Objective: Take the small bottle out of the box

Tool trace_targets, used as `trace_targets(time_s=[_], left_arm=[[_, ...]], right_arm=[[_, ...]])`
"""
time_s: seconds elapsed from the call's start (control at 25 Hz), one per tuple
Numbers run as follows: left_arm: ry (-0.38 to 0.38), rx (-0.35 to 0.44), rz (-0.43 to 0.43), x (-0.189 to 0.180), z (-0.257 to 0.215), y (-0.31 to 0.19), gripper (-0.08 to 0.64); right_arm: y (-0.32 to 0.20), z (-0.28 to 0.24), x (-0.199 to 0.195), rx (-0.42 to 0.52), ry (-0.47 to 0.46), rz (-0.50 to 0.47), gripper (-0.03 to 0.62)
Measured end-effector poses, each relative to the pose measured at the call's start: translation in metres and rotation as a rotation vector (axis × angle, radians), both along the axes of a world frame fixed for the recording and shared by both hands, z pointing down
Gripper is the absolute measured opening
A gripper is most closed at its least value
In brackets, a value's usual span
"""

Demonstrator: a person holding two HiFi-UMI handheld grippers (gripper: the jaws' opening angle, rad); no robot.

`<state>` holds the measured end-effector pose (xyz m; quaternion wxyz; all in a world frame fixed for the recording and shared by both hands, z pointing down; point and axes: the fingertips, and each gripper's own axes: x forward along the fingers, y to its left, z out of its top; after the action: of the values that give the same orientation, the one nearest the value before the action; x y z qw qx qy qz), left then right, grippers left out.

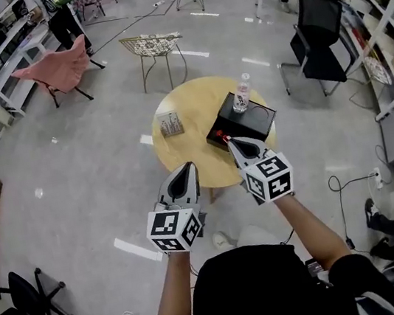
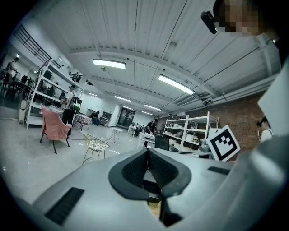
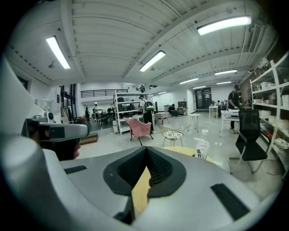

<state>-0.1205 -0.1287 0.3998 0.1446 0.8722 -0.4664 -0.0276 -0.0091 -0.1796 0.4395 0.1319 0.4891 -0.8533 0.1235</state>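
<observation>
A small clear bottle (image 1: pixel 242 94) with a white cap stands upright at the far edge of a flat black box (image 1: pixel 241 125) on the round yellow table (image 1: pixel 196 153). My right gripper (image 1: pixel 229 142) is shut and empty, its tip over the near corner of the box. The right gripper view shows the bottle (image 3: pixel 202 148) ahead and to the right of the closed jaws (image 3: pixel 146 148). My left gripper (image 1: pixel 189 166) hovers over the table's near edge, left of the box, shut with nothing in it. In the left gripper view its jaws (image 2: pixel 147 150) meet at the tip.
A small printed carton (image 1: pixel 170 124) sits on the left of the table. A wire chair (image 1: pixel 152 47) stands behind it, a pink chair (image 1: pixel 62 67) at far left, and a black office chair (image 1: pixel 319 39) at right. Shelving lines both sides of the room.
</observation>
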Motion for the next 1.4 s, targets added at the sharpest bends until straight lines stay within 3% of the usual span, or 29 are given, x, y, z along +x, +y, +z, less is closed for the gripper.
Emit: trace_targets(time_s=[0.36, 0.84, 1.4], left_arm=[[-0.074, -0.024, 0.01, 0.003, 0.023, -0.027, 0.009], [-0.071, -0.088, 0.026, 0.034, 0.048, -0.09, 0.009], [-0.053, -0.198, 0.017, 0.06, 0.093, -0.169, 0.009]], right_arm=[[-0.023, 0.028, 0.015, -0.071, 0.042, 0.035, 0.002], [-0.081, 0.067, 0.036, -0.169, 0.05, 0.022, 0.002], [-0.149, 0.142, 0.054, -0.365, 0.101, -0.023, 0.002]])
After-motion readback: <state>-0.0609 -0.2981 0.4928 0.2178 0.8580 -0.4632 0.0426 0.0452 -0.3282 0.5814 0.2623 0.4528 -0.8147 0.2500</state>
